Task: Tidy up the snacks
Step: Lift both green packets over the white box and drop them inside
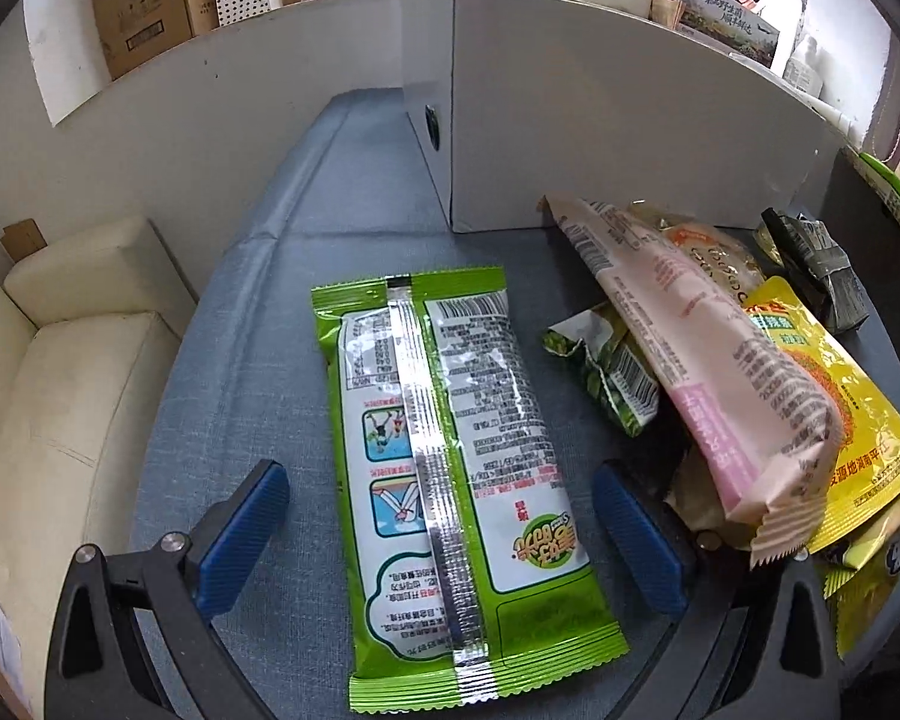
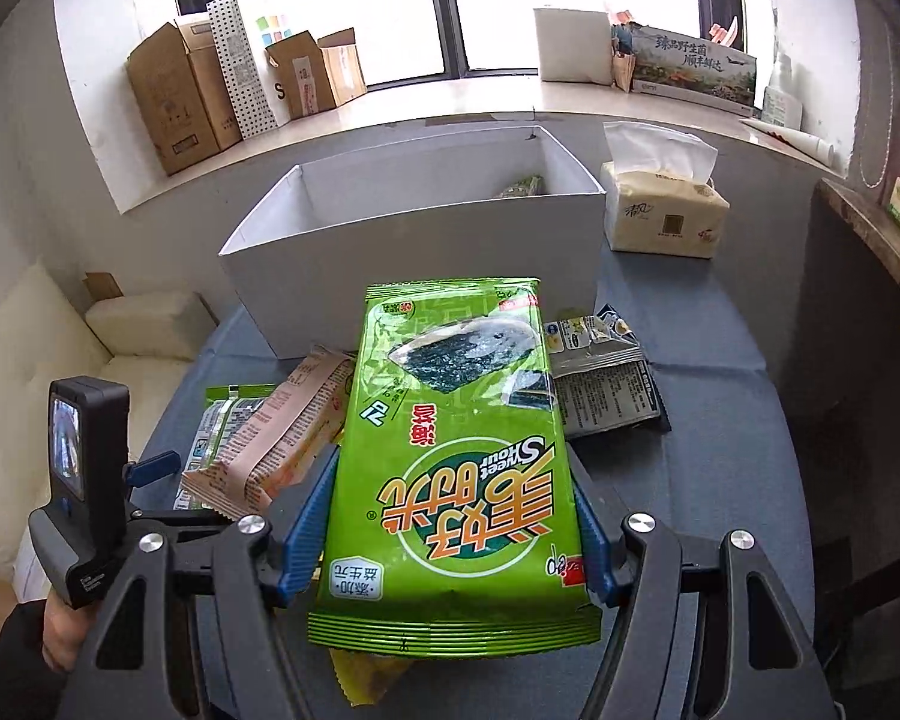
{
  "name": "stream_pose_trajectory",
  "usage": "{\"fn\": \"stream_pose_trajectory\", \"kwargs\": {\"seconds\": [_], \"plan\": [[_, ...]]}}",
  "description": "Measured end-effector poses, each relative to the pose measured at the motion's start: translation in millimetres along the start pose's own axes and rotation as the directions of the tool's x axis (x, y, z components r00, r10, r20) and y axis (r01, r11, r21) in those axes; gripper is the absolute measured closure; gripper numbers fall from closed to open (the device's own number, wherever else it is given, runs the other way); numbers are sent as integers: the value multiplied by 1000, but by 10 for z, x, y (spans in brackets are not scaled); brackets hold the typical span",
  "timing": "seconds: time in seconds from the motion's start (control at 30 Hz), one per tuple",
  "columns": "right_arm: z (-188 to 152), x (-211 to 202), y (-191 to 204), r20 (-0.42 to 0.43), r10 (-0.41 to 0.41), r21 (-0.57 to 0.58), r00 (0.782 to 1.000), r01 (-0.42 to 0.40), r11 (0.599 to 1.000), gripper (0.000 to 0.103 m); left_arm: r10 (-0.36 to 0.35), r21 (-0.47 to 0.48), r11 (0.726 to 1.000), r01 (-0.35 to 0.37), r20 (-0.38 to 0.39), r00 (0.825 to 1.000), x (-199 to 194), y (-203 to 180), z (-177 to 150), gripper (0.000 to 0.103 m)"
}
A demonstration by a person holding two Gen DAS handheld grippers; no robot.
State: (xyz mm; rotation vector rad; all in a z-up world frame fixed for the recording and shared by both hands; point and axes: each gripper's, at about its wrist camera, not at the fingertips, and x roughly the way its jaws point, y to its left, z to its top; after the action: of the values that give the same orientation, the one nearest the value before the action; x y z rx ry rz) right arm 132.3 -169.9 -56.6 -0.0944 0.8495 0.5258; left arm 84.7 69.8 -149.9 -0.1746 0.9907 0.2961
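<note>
LEFT WRIST: left tongs (image 1: 444, 531) open, straddling face-down green packet (image 1: 450, 480) flat on desk (image 1: 258, 324); close squarely on long edges; snack pile (image 1: 750, 372) crowds right finger | RIGHT WRIST: right tongs (image 2: 447, 546) clamp seaweed packet (image 2: 456, 462), aloft; white box (image 2: 414, 252) ahead, clear its near wall.

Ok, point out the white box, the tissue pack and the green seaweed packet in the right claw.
white box (image 2: 402, 252): right wrist view, on its front wall.
tissue pack (image 2: 666, 216): right wrist view, on its printed front face.
green seaweed packet (image 2: 456, 480): right wrist view, on the round logo at its middle.
</note>
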Motion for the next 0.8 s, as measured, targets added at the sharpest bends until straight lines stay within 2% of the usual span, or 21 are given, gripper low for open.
{"fn": "stream_pose_trajectory", "kwargs": {"seconds": [0.03, 0.1, 0.13, 0.23, 0.33, 0.6, 0.7, 0.8], "plan": [[-4, 8, 6, -4, 4, 1, 1000, -4, 1000, 31, 2, -1, 1000, -2, 5, 1000, -1, 18, -17, 1], [-13, 17, 13, -6, 8, 0, 1000, -8, 1000, 31, -10, 4, 1000, 10, 13, 1000, -35, 17, -19, 8], [-16, 18, 14, -7, 8, -1, 1000, -8, 1000, 31, 2, 5, 1000, -2, 26, 1000, -64, 28, -36, 29], [-24, 21, 3, -9, 14, 0, 1000, -14, 1000, 31, -14, -6, 1000, 14, 16, 1000, -103, 97, -52, 36], [-27, 19, -2, -9, 16, 0, 1000, -16, 1000, 31, -27, -15, 1000, 28, 34, 999, -226, 152, -56, 36], [-22, -4, 17, 4, 39, -8, 999, -39, 999, 31, -22, 14, 1000, 20, 153, 988, -888, 198, -15, 35], [6, -30, 12, 17, 57, -4, 998, -57, 998, 31, -61, 18, 998, 58, 199, 978, -1130, 216, 104, 35], [103, -52, -20, 30, 63, 2, 998, -63, 998, 31, -64, 50, 997, 53, 248, 967, -1300, 187, 317, 35]]}}
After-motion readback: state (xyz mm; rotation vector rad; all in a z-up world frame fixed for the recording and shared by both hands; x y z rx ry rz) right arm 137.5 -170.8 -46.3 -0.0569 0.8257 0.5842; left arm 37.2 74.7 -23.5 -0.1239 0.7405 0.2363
